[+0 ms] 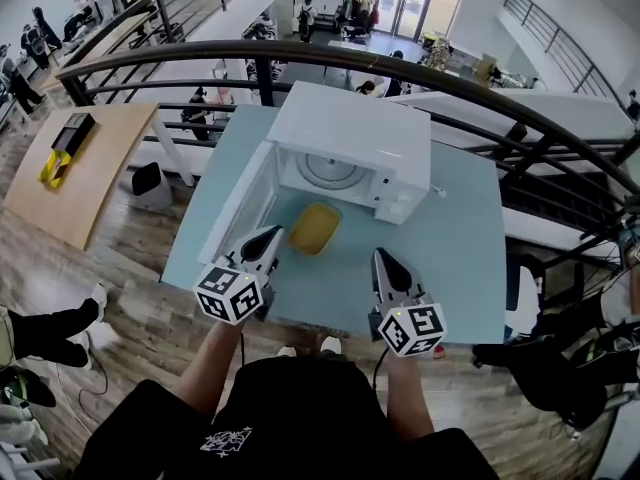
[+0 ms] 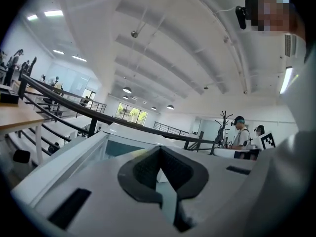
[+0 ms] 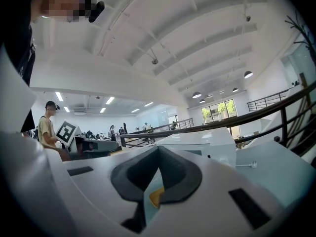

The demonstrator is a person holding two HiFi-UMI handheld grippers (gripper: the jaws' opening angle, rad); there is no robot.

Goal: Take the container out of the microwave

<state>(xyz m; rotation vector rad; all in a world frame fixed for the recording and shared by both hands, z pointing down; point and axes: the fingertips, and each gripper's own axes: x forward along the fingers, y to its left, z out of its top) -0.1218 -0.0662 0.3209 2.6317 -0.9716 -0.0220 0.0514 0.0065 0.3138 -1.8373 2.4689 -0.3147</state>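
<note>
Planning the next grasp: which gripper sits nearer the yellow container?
The left gripper, beside the open microwave door; it sits close to the yellow container, while the right gripper hangs farther back.

Open-plan office atrium: mezzanine railing [image 1: 330,58] overlooks desks [image 1: 85,163] and people [image 1: 307,16].

container [image 1: 314,228] on table [image 1: 462,258], just before microwave [image 1: 350,133], its door [image 1: 240,206] out left, railing [image 1: 300,52] behind table

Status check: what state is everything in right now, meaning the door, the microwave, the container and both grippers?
microwave door: swung open.
microwave: cavity empty, only the turntable inside.
container: out of the microwave, resting on the table, not gripped.
left gripper: shut, empty.
right gripper: shut, empty.
</note>
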